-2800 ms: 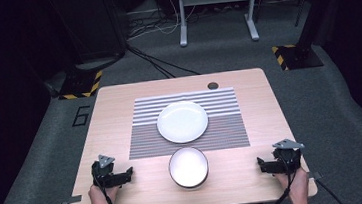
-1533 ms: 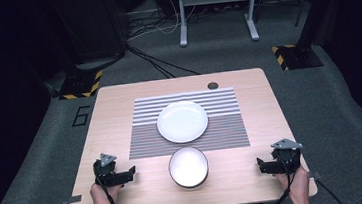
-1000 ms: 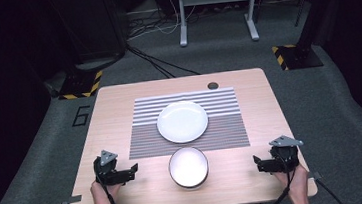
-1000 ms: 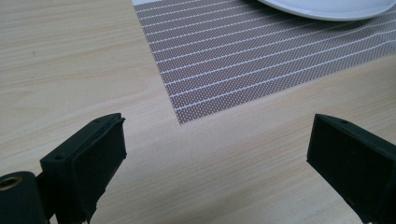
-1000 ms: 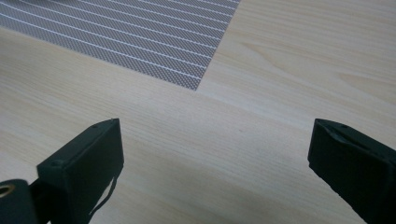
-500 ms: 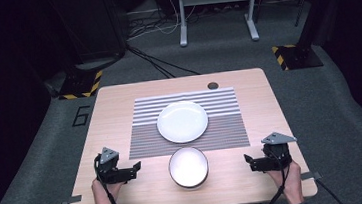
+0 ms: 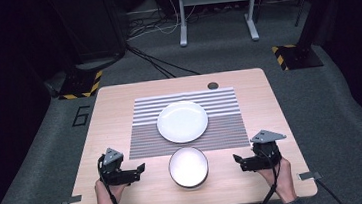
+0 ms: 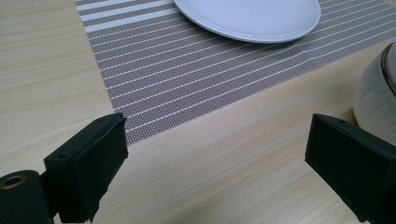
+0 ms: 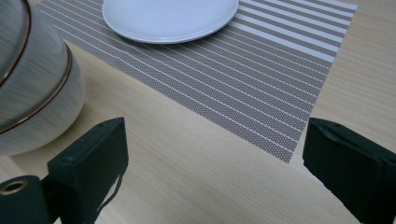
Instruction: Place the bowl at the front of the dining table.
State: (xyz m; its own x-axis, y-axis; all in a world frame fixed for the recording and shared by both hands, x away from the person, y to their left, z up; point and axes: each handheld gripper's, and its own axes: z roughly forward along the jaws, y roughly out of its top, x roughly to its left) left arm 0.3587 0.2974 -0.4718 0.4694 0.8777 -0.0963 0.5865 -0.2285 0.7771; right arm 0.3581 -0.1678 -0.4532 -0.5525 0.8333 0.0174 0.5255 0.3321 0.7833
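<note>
1. High view: a white bowl (image 7: 189, 167) stands on the bare wood of the bench (image 7: 114, 108), near its front edge and just in front of a striped placemat (image 7: 220, 113). The bowl's inside looks empty. A white plate (image 7: 182, 121) lies on the placemat with nothing on it. The left gripper (image 7: 138, 169) sits left of the bowl and the right gripper (image 7: 238, 160) right of it, both pointing inward at the bowl and apart from it. Each is held in a hand at the bench's front edge.

2. Left gripper view: the jaws are spread wide with nothing between them, above bare wood. The bowl's grey-streaked outer wall (image 8: 373, 98) with a dark rim line shows just beyond the right-hand jaw. The placemat (image 8: 187, 74) and the empty plate (image 8: 252, 18) lie farther off.

3. Right gripper view: the jaws stand wide apart, holding nothing. The bowl (image 9: 32, 79) sits just past the left-hand jaw, not touching it. The plate (image 9: 168, 18) rests on the placemat (image 9: 261, 70) behind.
</note>
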